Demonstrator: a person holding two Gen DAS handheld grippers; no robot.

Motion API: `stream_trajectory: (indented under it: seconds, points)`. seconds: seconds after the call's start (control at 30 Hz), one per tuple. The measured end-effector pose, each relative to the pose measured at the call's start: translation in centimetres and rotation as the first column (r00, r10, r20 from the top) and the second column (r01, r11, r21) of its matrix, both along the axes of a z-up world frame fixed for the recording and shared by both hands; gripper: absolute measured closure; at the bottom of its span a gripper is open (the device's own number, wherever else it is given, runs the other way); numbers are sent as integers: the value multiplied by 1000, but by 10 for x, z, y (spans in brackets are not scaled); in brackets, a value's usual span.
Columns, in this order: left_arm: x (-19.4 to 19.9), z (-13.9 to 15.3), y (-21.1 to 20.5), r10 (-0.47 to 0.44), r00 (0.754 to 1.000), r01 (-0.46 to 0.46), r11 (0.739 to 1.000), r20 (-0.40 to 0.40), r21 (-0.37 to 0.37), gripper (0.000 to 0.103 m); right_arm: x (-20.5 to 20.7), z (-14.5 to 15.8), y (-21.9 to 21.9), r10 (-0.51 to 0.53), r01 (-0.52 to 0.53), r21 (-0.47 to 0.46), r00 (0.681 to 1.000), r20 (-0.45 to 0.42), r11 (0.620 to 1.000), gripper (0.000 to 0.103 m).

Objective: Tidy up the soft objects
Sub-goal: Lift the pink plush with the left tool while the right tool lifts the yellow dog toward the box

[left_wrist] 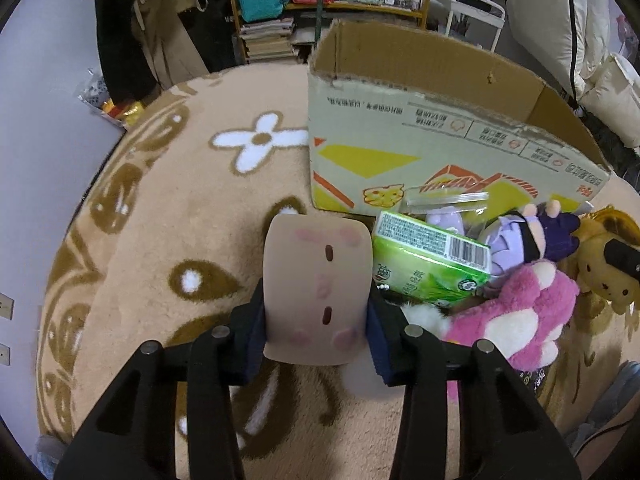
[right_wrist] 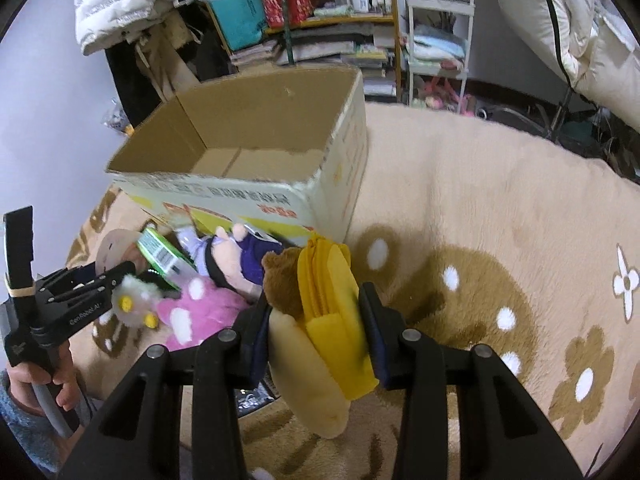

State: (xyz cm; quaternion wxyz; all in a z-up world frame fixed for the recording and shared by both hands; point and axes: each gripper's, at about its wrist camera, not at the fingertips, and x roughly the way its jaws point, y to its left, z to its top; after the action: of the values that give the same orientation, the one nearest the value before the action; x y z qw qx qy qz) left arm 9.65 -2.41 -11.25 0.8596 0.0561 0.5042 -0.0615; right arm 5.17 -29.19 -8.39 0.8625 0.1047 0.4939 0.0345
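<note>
Left tongs [left_wrist: 316,320] clamped on beige plush [left_wrist: 316,280]; right tongs [right_wrist: 316,332] clamped on yellow plush [right_wrist: 328,320].

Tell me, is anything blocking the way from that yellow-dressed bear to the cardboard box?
Nothing visible does. The bear is held in the right gripper, the box just beyond is open-topped and looks empty; only its near wall must be cleared.

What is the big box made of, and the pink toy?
The box looks like plain brown cardboard: matte inside, ragged torn rim, printed outside. The pink toy seems to be fuzzy plush fabric, with soft pile and cream patches; its stuffing can't be seen.
</note>
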Motion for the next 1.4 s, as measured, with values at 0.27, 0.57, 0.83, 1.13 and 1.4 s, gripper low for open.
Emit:
stream_trajectory:
  seconds: [0.27,0.57,0.83,1.13,1.4]
  points:
    - [-35,40,7,22,991,-21,1000,130,-12,61,-21,35,-1,-5,-2,43,986,166,999,61]
    - [-62,82,6,18,951,-9,999,309,-31,61,-41,65,5,4,-19,44,946,324,999,61]
    - [-39,50,-6,-24,979,32,999,200,-37,60,-35,55,11,19,-30,34,961,275,999,61]
    - [-20,12,-31,-92,993,97,994,80,-55,43,-29,45,7,22,-35,48,971,239,998,60]
    - [-18,16,-21,-58,994,68,991,93,-112,60,-29,44,7,25,-38,52,971,240,998,61]
